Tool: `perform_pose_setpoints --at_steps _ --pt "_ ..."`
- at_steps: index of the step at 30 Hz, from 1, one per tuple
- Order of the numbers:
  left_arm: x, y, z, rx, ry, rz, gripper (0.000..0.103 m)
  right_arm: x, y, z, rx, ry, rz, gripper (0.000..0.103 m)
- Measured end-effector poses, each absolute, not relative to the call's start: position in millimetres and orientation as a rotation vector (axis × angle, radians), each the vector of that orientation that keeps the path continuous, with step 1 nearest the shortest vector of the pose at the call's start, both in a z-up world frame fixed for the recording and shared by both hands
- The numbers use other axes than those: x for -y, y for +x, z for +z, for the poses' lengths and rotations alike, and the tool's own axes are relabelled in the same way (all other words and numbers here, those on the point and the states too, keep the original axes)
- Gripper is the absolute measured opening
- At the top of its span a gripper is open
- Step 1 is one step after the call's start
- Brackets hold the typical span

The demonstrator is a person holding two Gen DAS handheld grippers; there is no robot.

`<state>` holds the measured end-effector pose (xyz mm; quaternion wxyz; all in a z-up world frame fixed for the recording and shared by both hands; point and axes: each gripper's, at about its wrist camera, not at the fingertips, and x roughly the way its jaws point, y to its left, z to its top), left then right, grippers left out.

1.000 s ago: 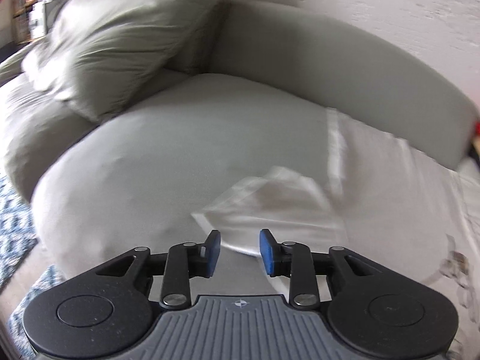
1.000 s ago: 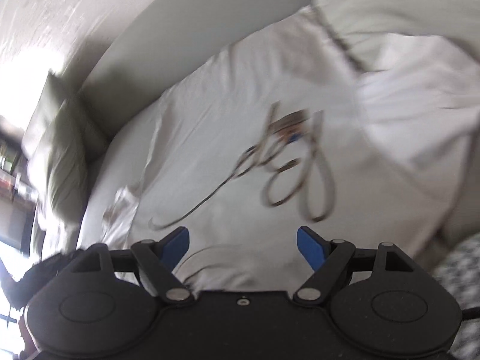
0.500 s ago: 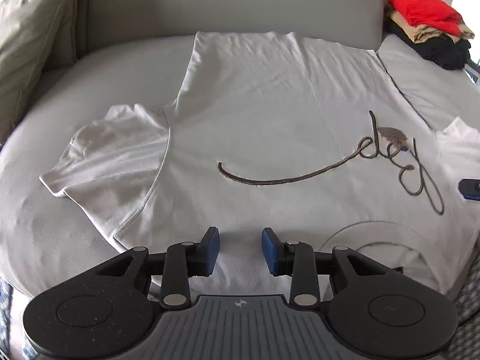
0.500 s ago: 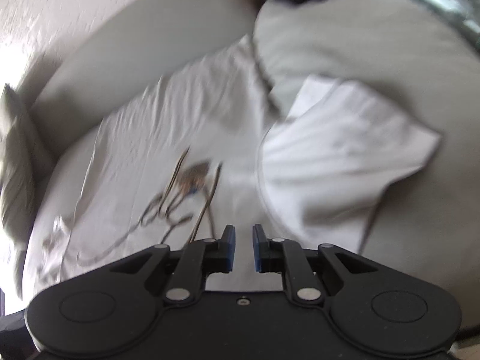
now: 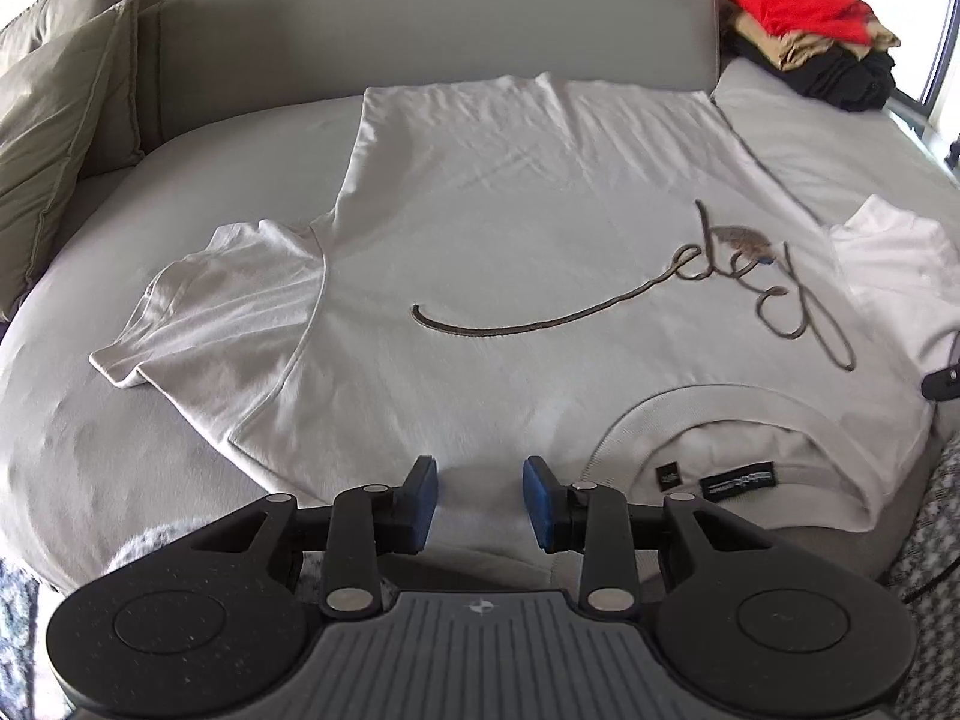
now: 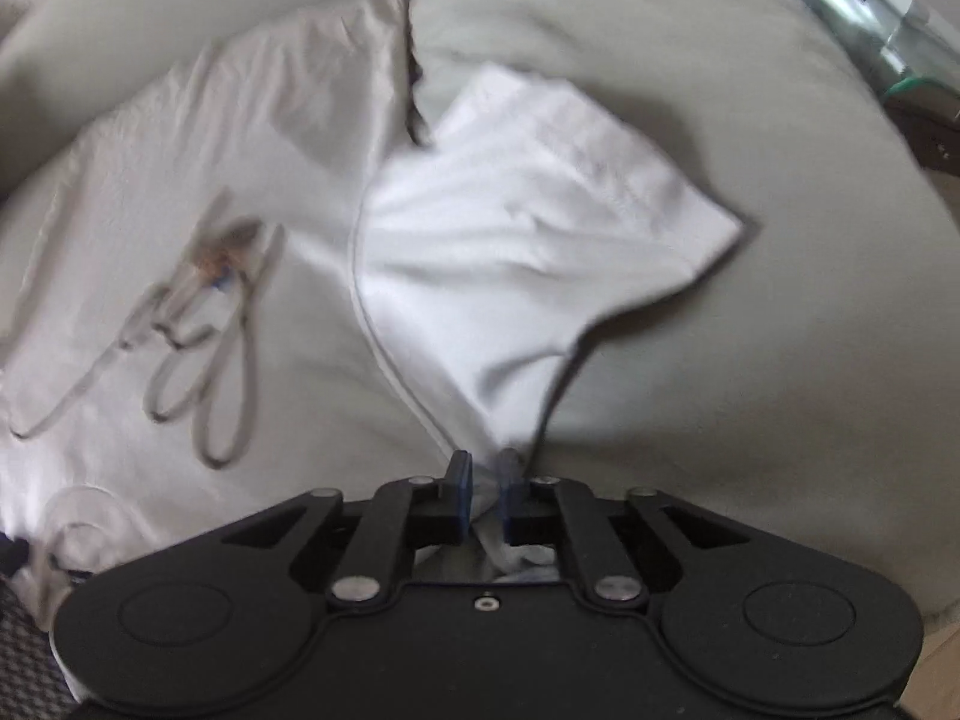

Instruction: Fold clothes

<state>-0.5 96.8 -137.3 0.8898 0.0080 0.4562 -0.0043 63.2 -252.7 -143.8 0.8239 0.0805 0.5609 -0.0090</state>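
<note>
Right claw [image 6: 483, 483] on T-shirt [image 6: 510, 276] edge

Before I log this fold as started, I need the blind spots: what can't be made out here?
- Collar labels, left wrist view: print too small to read.
- Left gripper, left wrist view: whether it touches the white T-shirt is unclear.
- Chest lettering, right wrist view: blurred.
- Right gripper, right wrist view: its body hides how much cloth the jaws hold.

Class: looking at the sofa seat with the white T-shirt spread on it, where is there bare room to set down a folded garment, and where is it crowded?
Bare seat lies between the cushions, the backrest and the white T-shirt's sleeve; more shows beyond the other sleeve. The far corner holding the clothes pile is crowded.
</note>
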Motion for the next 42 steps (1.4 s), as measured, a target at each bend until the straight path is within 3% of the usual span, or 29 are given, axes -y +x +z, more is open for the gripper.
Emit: perform_pose_setpoints --at_steps 6,15,26,30,36,38,40,42 --pt "-84 -1 -141 -0.955 0.060 -0.043 0.029 217 37 -134 -1.118 0.271 0.234 0.015" --pt "-90 -12 -134 -1.020 0.009 -0.077 0.026 205 0 -146 -1.270 0.290 0.271 0.015" --pt "-120 1 -13 -0.665 -0.079 -0.071 0.026 218 25 -18 -0.892 0.491 0.387 0.025" --pt "-130 24 11 -0.610 -0.086 -0.081 0.028 220 50 10 -0.796 0.503 0.388 0.041" --pt "-137 97 -40 -0.733 -0.070 -0.046 0.027 224 111 -44 -0.838 0.525 0.292 0.041" --pt "-139 121 -67 -0.777 -0.073 -0.031 0.017 229 132 -76 -0.865 0.539 0.237 0.033" --pt "-141 143 -91 -0.807 -0.079 -0.020 0.016 237 146 -104 -0.876 0.535 0.193 0.018" --pt "-143 163 -110 -0.831 -0.082 -0.013 0.014 245 160 -129 -0.889 0.544 0.150 0.018"
